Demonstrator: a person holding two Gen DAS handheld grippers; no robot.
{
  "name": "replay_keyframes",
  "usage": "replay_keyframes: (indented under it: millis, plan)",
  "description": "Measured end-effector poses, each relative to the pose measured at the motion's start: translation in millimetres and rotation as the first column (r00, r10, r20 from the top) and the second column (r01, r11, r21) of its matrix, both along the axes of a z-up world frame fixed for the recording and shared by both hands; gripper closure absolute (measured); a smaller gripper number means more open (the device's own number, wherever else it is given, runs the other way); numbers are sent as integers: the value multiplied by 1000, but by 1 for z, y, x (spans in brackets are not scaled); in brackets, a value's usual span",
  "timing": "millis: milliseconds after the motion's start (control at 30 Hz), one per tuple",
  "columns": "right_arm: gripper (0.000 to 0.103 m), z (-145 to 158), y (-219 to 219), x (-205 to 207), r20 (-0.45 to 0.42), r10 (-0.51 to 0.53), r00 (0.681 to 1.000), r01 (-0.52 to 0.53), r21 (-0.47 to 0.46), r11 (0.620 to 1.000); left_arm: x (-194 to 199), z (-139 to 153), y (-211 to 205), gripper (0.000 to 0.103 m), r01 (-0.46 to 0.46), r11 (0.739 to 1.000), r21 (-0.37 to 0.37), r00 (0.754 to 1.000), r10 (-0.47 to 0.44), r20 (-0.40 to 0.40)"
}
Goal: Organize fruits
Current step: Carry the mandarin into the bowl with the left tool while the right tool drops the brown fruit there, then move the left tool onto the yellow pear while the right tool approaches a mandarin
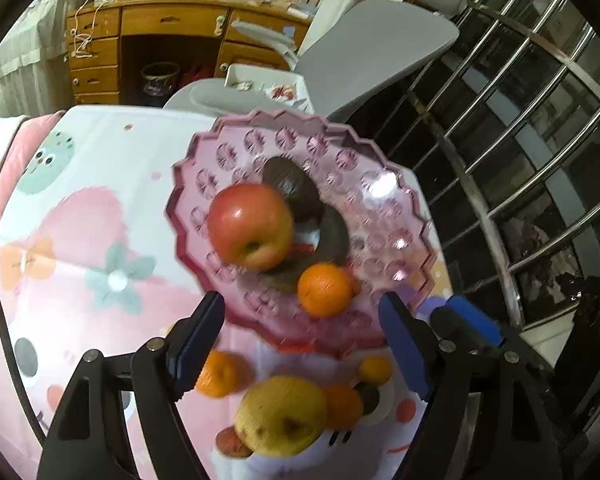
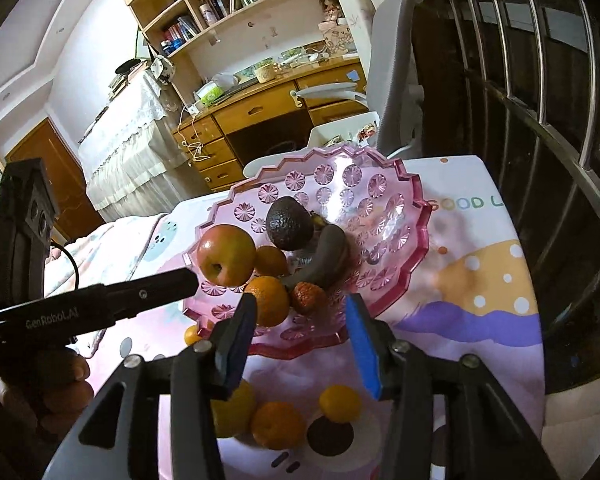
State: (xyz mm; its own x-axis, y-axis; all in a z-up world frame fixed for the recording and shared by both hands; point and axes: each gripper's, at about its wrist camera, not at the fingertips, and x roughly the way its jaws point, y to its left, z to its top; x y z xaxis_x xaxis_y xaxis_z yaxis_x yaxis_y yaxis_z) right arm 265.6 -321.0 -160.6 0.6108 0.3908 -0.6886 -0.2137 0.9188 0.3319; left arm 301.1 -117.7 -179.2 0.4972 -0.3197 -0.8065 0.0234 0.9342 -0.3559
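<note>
A pink scalloped glass bowl (image 1: 380, 200) (image 2: 396, 216) stands on the patterned cloth. It holds a red apple (image 1: 250, 226) (image 2: 226, 254), an avocado (image 1: 290, 184) (image 2: 289, 222), a dark overripe banana (image 2: 326, 258), oranges (image 1: 325, 289) (image 2: 269, 300) and a small reddish fruit (image 2: 308, 297). Loose fruit lies in front of the bowl: a yellow pear (image 1: 281, 414), oranges (image 1: 218, 374) (image 2: 277, 424), a small yellow citrus (image 1: 375, 369) (image 2: 340, 403). My left gripper (image 1: 302, 340) is open and empty above the bowl's near rim. My right gripper (image 2: 302, 340) is open and empty, also at the near rim.
The left gripper's body (image 2: 100, 300) reaches in from the left in the right wrist view. A grey office chair (image 1: 372, 52) and a wooden desk (image 1: 160, 36) stand behind the table. A metal window grille (image 1: 540, 160) runs along the right. A dark round fruit (image 2: 330, 434) lies nearby.
</note>
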Motion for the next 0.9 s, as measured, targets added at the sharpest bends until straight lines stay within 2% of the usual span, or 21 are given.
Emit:
replay_keyframes:
  millis: [267, 400, 567, 733, 900]
  plan:
    - [45, 0, 1, -20, 21, 37, 999, -37, -38, 999, -20, -14, 17, 21, -25, 1000, 14, 994, 26, -102]
    - [37, -4, 3, -32, 27, 77, 997, -74, -92, 993, -27, -21, 19, 21, -24, 1000, 15, 990, 26, -138]
    - [35, -9, 3, -46, 37, 119, 992, -112, -157, 981, -33, -29, 10, 18, -4, 1000, 2, 984, 4, -178]
    - [31, -12, 10, -56, 64, 201, 977, -181, -238, 954, -36, -36, -1, 16, 26, 1000, -8, 977, -28, -213]
    - [30, -18, 22, -64, 68, 290, 955, -256, -314, 914, -35, -47, -12, 16, 55, 998, 17, 967, -49, -249]
